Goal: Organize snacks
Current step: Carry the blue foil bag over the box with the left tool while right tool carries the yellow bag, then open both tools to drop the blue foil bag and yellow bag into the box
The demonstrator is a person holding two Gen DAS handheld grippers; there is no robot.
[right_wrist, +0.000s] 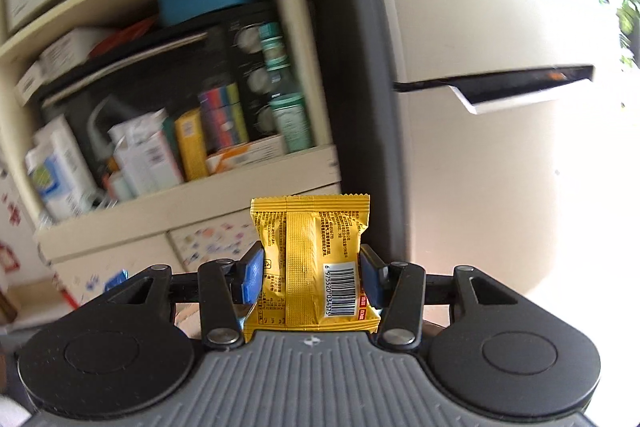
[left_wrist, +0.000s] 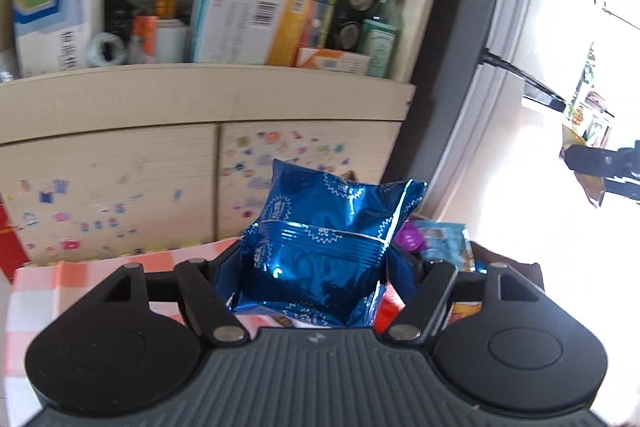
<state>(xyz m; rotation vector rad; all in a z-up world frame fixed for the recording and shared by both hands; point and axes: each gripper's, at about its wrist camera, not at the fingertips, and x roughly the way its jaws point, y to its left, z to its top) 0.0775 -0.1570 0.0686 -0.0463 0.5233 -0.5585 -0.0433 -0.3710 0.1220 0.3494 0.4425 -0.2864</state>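
**Both hands lifting a snack packet clear of the pile**

The left gripper (left_wrist: 316, 267) is pinching a blue foil packet (left_wrist: 324, 243) across its lower half, jaws pressed into its sides, so the crinkled top is standing free toward 12 o'clock. It is hanging above the counter's orange-checked cloth (left_wrist: 72, 279), probably to keep it clear of the loose snacks (left_wrist: 436, 239) lying at 3 o'clock of it.

The right gripper (right_wrist: 312, 279) is holding a yellow packet (right_wrist: 312, 263) upright, barcode side facing the camera, its blue pads (right_wrist: 252, 277) squeezing the two edges. Gripping low is likely steadying the light wrapper for carrying. The cluttered shelf (right_wrist: 192, 195) is sitting at 10 o'clock, well apart; where each packet belongs cannot be told.
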